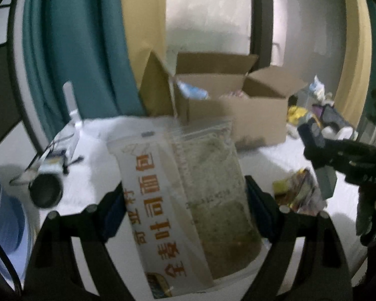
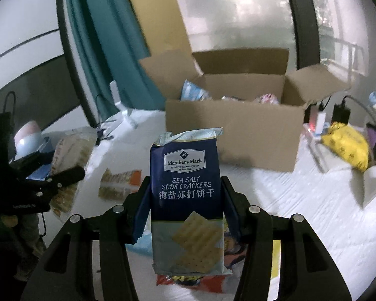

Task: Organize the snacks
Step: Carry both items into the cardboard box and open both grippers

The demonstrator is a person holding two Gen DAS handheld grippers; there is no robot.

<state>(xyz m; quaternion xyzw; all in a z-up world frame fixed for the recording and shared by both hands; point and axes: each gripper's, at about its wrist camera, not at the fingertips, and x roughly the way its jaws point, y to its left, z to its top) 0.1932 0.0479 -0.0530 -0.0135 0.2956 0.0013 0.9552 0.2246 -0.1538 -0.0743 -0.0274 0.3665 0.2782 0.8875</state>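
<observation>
Clearly both packs are light, crinkly things that will give under a hard squeeze, and their contents look brittle. The clear bread bag (image 1: 188, 195), with a white label strip and orange characters, fills the lower centre of the left wrist view; it looks soft and bulky, so a hold across its broad middle suits it best. The left gripper (image 1: 185, 215) stands wide, its dark pads pressed against the bag's two sides, grasping it above the white table (image 1: 300, 160).

The navy cracker pack (image 2: 188, 188), marked sea salt soda crackers, stands upright at the centre of the right wrist view. It seems stiffer and slick-skinned, and its crackers would snap under a careless pinch. The right gripper (image 2: 185, 200) is about half closed, clamping the pack at mid-height.

Beyond both, in the upper middle of each frame, the open cardboard box (image 2: 233, 130) already holds several packets.
</observation>
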